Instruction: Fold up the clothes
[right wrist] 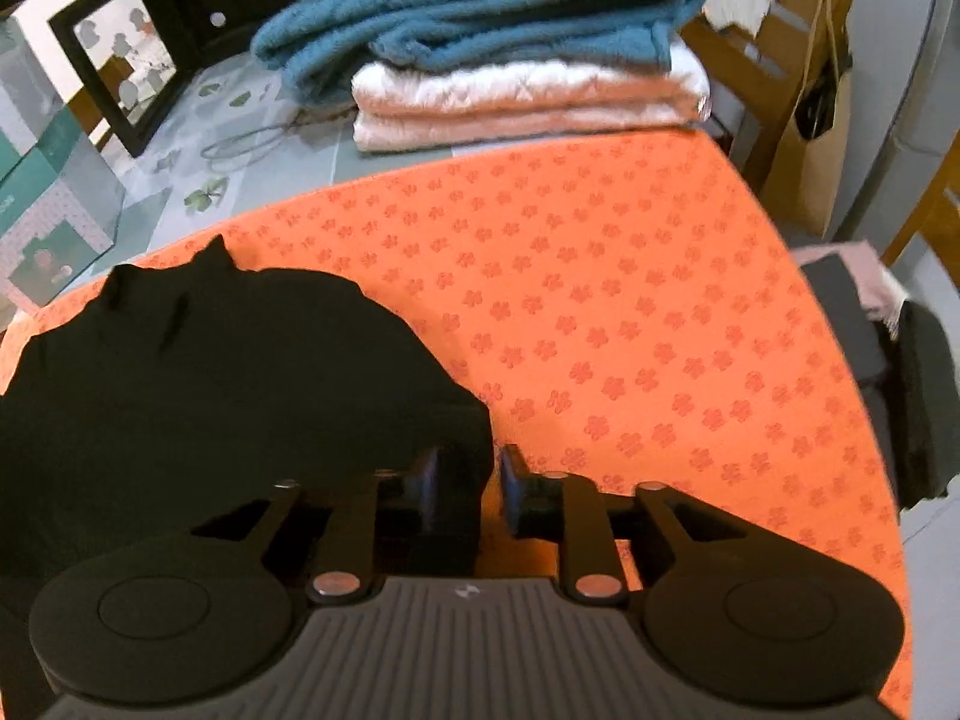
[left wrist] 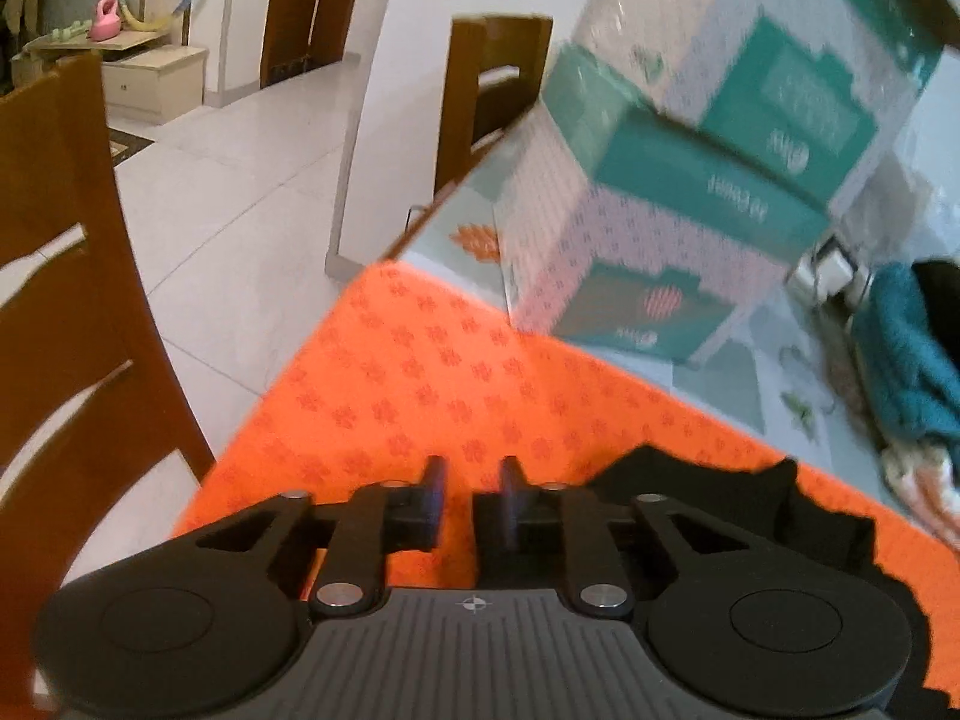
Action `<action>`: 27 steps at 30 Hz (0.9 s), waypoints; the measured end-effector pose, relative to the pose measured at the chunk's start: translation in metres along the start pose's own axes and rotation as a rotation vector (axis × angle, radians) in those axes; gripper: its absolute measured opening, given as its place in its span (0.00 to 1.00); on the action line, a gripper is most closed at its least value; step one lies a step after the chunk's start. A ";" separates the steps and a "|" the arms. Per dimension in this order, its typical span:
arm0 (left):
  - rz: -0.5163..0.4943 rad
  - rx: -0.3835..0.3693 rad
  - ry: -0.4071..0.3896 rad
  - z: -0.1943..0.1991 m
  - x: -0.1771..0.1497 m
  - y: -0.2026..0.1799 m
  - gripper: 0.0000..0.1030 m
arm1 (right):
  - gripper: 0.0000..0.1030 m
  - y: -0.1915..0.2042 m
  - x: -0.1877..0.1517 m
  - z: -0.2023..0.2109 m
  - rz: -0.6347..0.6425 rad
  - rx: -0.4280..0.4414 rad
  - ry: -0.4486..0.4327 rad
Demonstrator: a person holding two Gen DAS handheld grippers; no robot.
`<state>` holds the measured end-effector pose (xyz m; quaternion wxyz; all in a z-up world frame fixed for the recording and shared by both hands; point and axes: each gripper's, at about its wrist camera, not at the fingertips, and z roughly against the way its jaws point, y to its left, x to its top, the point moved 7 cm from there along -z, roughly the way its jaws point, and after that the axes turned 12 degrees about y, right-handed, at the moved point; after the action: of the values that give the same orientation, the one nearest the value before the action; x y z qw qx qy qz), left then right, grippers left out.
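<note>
A black garment lies bunched on the orange flower-print mat as two hand-held grippers hover low at its edges.

The crumpled black cloth garment [right wrist: 228, 384] sits on the left part of the orange mat [right wrist: 630, 300] covering the desk, uneven in outline and not squared off. The right gripper [right wrist: 468, 480] hangs at its right edge, fingers a little apart with nothing between them. The left gripper [left wrist: 474, 480] is over bare mat, fingers likewise apart and empty, the garment just to its right. A folded teal blanket [right wrist: 480, 6] and white quilt [right wrist: 528, 96] are stacked behind. Judging by this, the garment awaits either spreading or a further fold; either calls for gripping an edge.
</note>
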<state>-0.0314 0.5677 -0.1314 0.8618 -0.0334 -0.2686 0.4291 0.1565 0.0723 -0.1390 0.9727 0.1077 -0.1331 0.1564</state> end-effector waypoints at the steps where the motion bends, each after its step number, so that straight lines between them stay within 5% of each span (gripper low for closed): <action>1: -0.005 -0.002 -0.006 0.006 0.001 0.002 0.28 | 0.31 0.001 -0.003 0.005 0.004 0.004 -0.006; 10: -0.126 -0.011 -0.017 0.062 -0.024 0.016 0.34 | 0.31 0.014 -0.035 0.054 0.037 0.041 -0.051; 27: -0.287 -0.099 0.066 0.148 -0.153 0.060 0.46 | 0.31 0.018 -0.186 0.113 0.014 0.027 -0.067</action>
<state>-0.2223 0.4643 -0.0889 0.9198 -0.0513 -0.2632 0.2865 -0.0453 0.0093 -0.0837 0.9651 0.1249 -0.1640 0.1612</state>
